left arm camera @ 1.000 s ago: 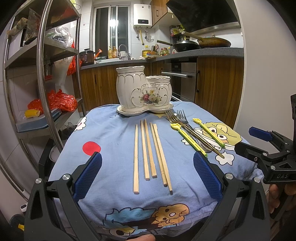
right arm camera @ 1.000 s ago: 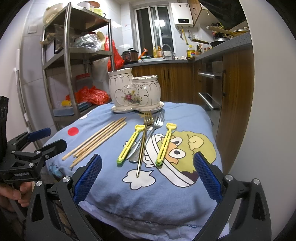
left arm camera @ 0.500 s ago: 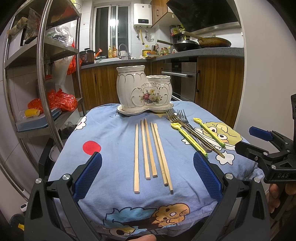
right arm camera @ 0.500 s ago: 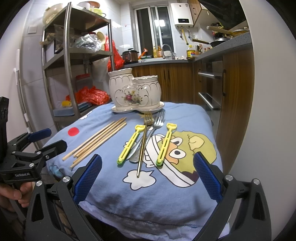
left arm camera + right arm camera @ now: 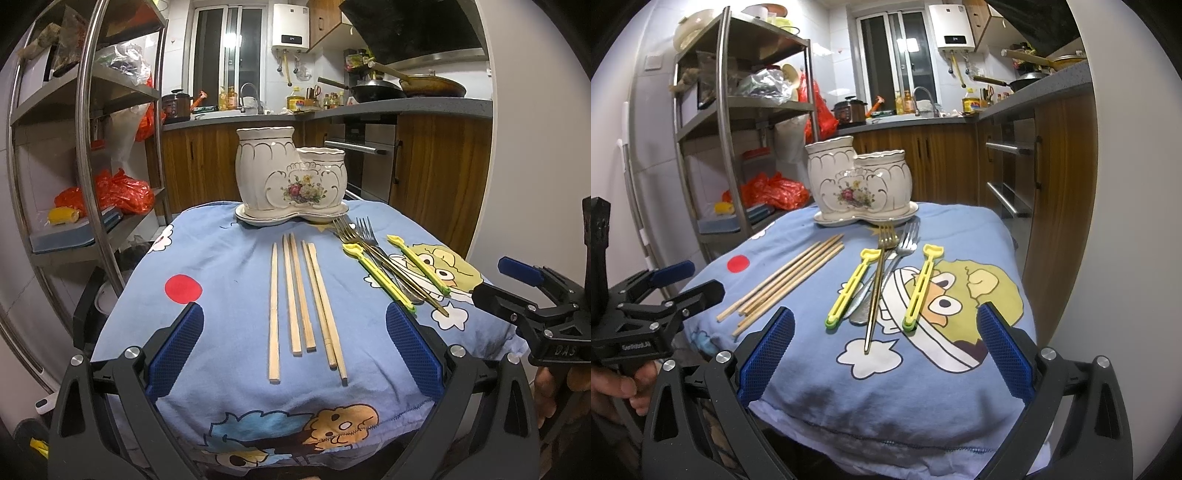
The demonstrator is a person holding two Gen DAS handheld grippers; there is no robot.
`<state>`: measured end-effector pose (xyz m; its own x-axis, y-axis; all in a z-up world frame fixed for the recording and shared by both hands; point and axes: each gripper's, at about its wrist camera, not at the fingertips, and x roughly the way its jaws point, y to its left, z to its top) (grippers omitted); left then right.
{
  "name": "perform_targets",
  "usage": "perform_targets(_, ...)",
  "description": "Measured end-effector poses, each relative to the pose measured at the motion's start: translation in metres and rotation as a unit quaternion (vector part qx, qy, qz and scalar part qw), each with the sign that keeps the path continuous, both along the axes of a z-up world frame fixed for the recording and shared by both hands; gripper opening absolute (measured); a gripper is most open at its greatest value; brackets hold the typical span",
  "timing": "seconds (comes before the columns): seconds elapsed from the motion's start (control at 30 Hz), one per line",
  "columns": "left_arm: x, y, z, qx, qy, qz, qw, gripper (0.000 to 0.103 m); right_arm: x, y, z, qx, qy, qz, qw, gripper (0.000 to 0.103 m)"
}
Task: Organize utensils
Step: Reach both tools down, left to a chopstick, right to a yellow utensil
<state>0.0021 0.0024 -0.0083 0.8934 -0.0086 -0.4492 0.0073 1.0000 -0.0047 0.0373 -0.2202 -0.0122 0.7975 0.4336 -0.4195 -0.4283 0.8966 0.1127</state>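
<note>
Nothing has moved: both hand-held grippers, left [image 5: 293, 350] and right [image 5: 884, 350], stay open, empty; chopsticks [image 5: 303, 295] and forks [image 5: 886, 273] lie ahead, untouched.

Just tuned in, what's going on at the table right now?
Nothing is picked up yet. A person holds the left gripper open in front of the five wooden chopsticks, and the right gripper open before the forks and two yellow-green utensils. All of these lie flat on the blue cartoon cloth. No utensils stick out of the two-part ceramic holder at the far edge.
</note>
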Motion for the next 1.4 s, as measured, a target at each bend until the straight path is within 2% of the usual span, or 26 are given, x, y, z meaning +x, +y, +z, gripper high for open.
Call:
perform_targets(0.17, 0.004, 0.009, 0.001, -0.018, 0.008, 0.002, 0.9998, 0.097, 0.002, 0.003, -0.002, 0.002, 0.017, 0.002, 1.000, 0.098)
perform_targets(0.2, 0.007, 0.012, 0.002, -0.018, 0.011, 0.004, 0.9998, 0.093, 0.002, 0.001, 0.000, 0.001, 0.018, 0.001, 1.000, 0.098)
perform_targets(0.27, 0.013, 0.014, 0.002, -0.009, 0.017, 0.010, 0.9998, 0.082, 0.005, 0.000, 0.000, 0.000, 0.019, -0.001, 1.000, 0.098)
perform_targets(0.33, 0.022, 0.017, 0.002, 0.004, 0.027, 0.012, 0.9995, 0.065, 0.007, 0.000, -0.001, 0.001, 0.022, -0.003, 1.000, 0.098)
perform_targets(0.4, 0.032, 0.022, 0.001, 0.008, 0.039, 0.015, 0.9991, 0.056, 0.010, 0.001, -0.001, 0.005, 0.025, -0.002, 1.000, 0.098)
perform_targets(0.47, 0.045, 0.028, 0.001, 0.006, 0.055, 0.017, 0.9983, 0.053, 0.010, 0.000, -0.001, 0.005, 0.025, -0.002, 1.000, 0.098)
perform_targets(0.53, 0.057, 0.034, 0.000, 0.003, 0.074, 0.014, 0.9971, 0.041, 0.011, 0.001, -0.002, 0.005, 0.027, -0.001, 1.000, 0.098)
perform_targets(0.63, 0.072, 0.035, -0.003, 0.005, 0.098, 0.002, 0.9952, 0.037, 0.015, 0.003, -0.002, 0.005, 0.036, 0.007, 0.999, 0.097)
perform_targets(0.77, 0.091, 0.032, -0.011, 0.004, 0.138, -0.020, 0.9902, 0.036, 0.024, 0.002, -0.003, 0.001, 0.048, 0.011, 0.999, 0.094)
perform_targets(0.8, 0.095, 0.031, -0.013, 0.004, 0.146, -0.023, 0.9891, 0.034, 0.028, 0.003, -0.003, 0.000, 0.056, 0.012, 0.998, 0.093)
perform_targets(0.97, 0.112, 0.027, -0.020, 0.018, 0.175, -0.034, 0.9838, 0.027, 0.053, 0.003, -0.003, -0.015, 0.091, 0.004, 0.996, 0.069)
perform_targets(1.03, 0.116, 0.025, -0.020, 0.027, 0.183, -0.039, 0.9819, 0.020, 0.065, 0.003, -0.001, -0.027, 0.101, 0.002, 0.995, 0.066)
perform_targets(1.2, 0.128, 0.028, -0.017, 0.039, 0.205, -0.045, 0.9769, 0.013, 0.100, 0.007, 0.002, -0.054, 0.134, -0.002, 0.989, 0.055)
perform_targets(1.27, 0.132, 0.031, -0.016, 0.035, 0.218, -0.049, 0.9741, 0.012, 0.114, 0.010, 0.001, -0.065, 0.154, -0.003, 0.986, 0.046)
perform_targets(1.4, 0.142, 0.036, -0.013, 0.034, 0.254, -0.064, 0.9646, 0.012, 0.143, 0.021, -0.005, -0.094, 0.206, 0.004, 0.974, 0.038)
